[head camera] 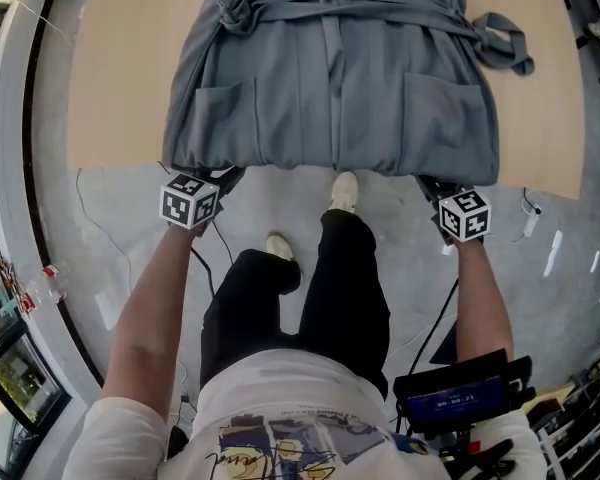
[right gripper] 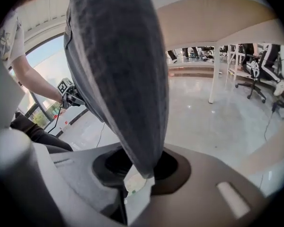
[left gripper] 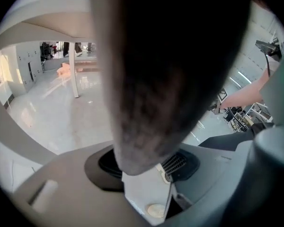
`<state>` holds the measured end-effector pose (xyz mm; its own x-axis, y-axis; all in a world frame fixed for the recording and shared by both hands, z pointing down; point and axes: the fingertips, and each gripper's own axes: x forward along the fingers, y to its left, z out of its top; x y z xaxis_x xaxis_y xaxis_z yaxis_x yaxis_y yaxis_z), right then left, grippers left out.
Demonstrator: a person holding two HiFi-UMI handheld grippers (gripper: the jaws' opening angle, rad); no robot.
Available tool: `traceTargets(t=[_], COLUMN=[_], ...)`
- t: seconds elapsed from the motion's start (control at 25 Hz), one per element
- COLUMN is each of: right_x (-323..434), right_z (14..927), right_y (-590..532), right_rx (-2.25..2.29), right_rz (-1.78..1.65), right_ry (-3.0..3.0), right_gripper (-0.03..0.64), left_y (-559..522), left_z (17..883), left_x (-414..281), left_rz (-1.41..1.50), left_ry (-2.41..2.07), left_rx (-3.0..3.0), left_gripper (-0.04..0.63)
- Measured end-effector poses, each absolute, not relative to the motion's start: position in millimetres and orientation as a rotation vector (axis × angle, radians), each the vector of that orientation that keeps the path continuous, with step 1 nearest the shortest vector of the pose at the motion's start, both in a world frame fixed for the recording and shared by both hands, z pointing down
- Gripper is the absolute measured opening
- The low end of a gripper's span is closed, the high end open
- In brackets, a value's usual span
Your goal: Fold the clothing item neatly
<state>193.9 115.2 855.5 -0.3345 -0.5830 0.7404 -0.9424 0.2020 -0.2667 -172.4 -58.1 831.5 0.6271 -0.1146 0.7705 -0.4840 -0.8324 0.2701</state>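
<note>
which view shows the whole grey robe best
The head view: the robe lies spread across the table, belt and both pockets visible, hem hanging over the edge. Each gripper view shows only one close fold of its fabric.

I find no text that can be read with confidence. The blue screen (head camera: 455,401) at waist level shows pale digits, too small to make out. The script printed on the white shirt (head camera: 280,448) is likewise illegible.
</note>
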Motion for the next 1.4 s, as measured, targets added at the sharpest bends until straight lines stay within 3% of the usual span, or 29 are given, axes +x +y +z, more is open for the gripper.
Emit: traceTargets(t=[0.12, 0.24, 0.84, 1.4], right_x=[184, 177, 136, 80], right_z=[848, 838, 752, 608], right_y=[117, 125, 195, 227], right_rx=[1.401, 1.421, 1.566, 1.633], right_rz=[0.975, 1.007, 1.077, 0.937], right_ry=[-2.019, -2.029, -2.046, -2.188], right_gripper=[0.02, 0.014, 0.009, 0.008], left_y=[-53, -43, 35, 93], left_z=[823, 812, 730, 603], left_x=[-170, -168, -176, -196], left_rz=[1.046, 1.021, 0.947, 0.74], left_ry=[-0.461, -0.428, -0.135, 0.065], left_rx=[2.398, 2.406, 2.432, 2.547], left_gripper=[0.112, 0.028, 0.015, 0.014])
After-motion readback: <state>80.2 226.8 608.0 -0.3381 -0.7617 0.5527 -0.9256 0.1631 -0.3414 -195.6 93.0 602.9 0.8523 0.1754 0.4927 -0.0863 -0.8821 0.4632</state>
